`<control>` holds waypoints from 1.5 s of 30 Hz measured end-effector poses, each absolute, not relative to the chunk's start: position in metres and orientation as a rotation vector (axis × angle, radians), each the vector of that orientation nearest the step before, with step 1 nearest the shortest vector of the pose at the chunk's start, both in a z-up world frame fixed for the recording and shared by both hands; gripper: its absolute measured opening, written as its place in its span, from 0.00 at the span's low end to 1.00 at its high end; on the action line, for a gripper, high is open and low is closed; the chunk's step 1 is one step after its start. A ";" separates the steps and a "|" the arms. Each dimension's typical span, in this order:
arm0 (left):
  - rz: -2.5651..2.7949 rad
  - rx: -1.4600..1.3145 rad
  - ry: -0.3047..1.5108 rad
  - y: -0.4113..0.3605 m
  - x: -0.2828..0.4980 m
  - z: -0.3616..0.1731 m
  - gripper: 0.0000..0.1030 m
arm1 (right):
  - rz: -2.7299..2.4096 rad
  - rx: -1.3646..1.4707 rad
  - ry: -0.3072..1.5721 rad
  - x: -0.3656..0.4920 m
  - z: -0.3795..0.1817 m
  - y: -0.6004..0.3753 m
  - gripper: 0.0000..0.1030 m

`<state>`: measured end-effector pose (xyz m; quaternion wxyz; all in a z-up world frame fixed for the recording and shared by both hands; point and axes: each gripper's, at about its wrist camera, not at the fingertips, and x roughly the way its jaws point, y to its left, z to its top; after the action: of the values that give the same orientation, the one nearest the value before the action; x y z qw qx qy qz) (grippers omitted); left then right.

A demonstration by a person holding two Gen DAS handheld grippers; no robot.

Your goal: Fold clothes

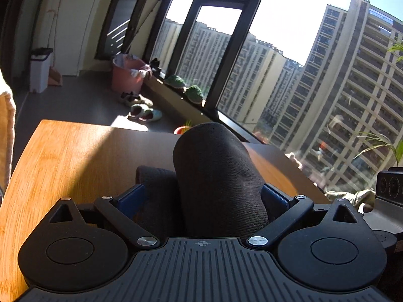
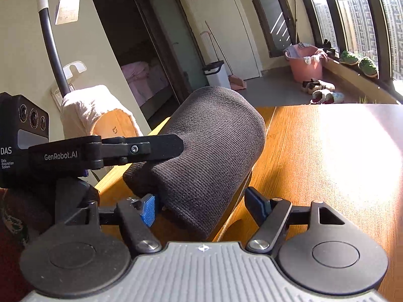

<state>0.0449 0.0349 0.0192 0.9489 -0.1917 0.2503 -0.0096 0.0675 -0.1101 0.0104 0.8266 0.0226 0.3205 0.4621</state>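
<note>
A dark knit garment (image 1: pixel 216 171), bunched into a thick rounded roll, rises between the pads of my left gripper (image 1: pixel 202 196). Its jaws stand wide; the fabric fills the gap, and the left pad's blue face shows bare. In the right wrist view the same roll (image 2: pixel 214 151) sits over the wooden table's (image 2: pixel 327 163) left edge. One finger (image 2: pixel 151 148) of the left gripper crosses in front of it. My right gripper (image 2: pixel 202 207) is open around the roll's near end, with sunlit table showing between the fabric and its right pad.
The table (image 1: pixel 63 163) stretches ahead, half in bright sun. A chair back draped with a cream towel (image 2: pixel 98 110) stands at its left. On the floor beyond are a pink bucket (image 2: pixel 306 63), shoes (image 1: pixel 143 110) and a white bin (image 1: pixel 40 68), below large windows.
</note>
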 end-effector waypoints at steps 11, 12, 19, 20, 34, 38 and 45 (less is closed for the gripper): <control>-0.038 -0.519 0.473 0.054 0.031 0.018 0.83 | 0.954 -0.105 0.603 0.060 0.024 -0.083 0.39; -0.038 -0.510 0.474 0.053 0.031 0.017 0.83 | 0.949 -0.121 0.600 0.060 0.027 -0.086 0.39; 0.018 -0.425 0.501 0.048 0.035 0.012 0.92 | 0.952 -0.235 0.566 0.050 0.031 -0.090 0.47; 0.022 -0.427 0.504 0.050 0.035 0.012 0.92 | 0.960 -0.229 0.566 0.051 0.034 -0.093 0.51; 0.019 -0.468 0.521 0.060 0.034 0.002 0.96 | 0.960 -0.063 0.475 0.087 0.090 -0.101 0.99; 0.036 -0.451 0.520 0.056 0.033 0.004 0.96 | 0.863 -0.202 0.687 0.124 0.047 -0.049 1.00; 0.085 -0.457 0.515 0.063 0.023 0.006 0.96 | 0.936 -0.003 0.841 0.151 0.026 -0.045 1.00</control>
<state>0.0225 0.0631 0.0056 0.9404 -0.2242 0.2523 0.0418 0.1512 -0.0451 0.0258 0.8084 -0.0016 0.3934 0.4378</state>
